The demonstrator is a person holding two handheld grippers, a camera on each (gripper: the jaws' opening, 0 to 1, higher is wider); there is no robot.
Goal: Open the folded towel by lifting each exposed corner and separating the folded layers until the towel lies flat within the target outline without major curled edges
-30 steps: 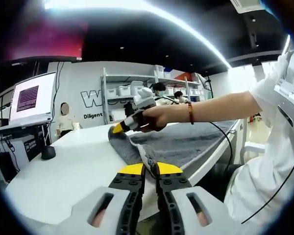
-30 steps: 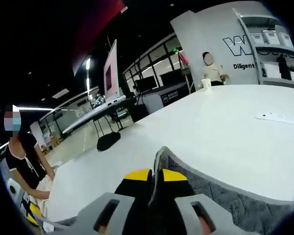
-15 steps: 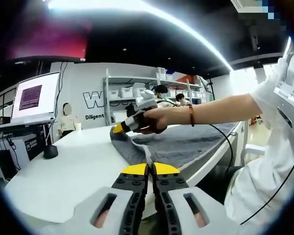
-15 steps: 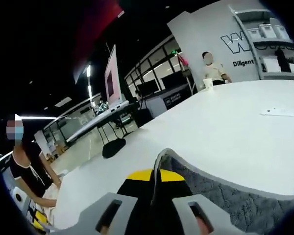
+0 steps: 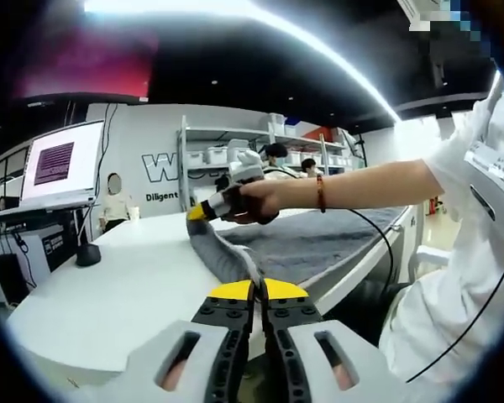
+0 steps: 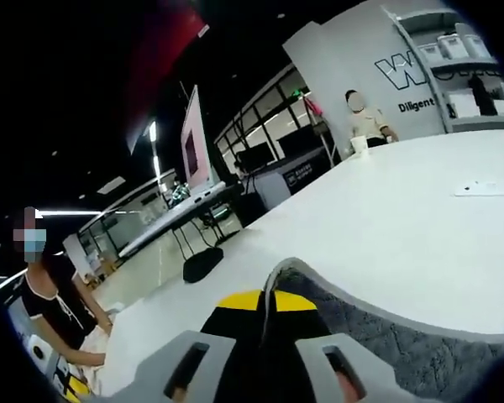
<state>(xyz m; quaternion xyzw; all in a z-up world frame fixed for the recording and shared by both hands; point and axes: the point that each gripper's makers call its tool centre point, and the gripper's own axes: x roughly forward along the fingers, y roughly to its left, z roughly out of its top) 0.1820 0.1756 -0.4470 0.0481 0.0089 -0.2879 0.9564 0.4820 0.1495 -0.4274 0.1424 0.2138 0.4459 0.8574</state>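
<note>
I am looking into a large workshop hall with a dark ceiling, a grey wall carrying big white lettering [image 5: 160, 170], shelving [image 5: 235, 151] stacked with white bins, and a monitor [image 5: 64, 164] glowing off to one side. Most of what lies under me is a wide white table [image 5: 109, 285], its pale top running off toward a person [image 6: 365, 122] standing at the far end. Across that table lies the grey towel [image 5: 319, 243], a broad dark sheet spread toward the table's edge beside the person in white [image 5: 462, 277] who holds my tools. From the left gripper view I see their bare forearm [image 5: 370, 185] reaching over the cloth, the hand wrapped around the right gripper [image 5: 203, 211], whose yellow tip is pinched on a lifted far corner of the towel. My left gripper [image 5: 254, 291] has its yellow-tipped jaws drawn tight together on the towel's near corner, the hem rising between them. In the right gripper view the right gripper [image 6: 266, 300] is likewise clamped on a raised grey hem of towel [image 6: 386, 336]. A small flat white object [image 6: 485, 188] lies on the table well apart from the cloth.
</note>
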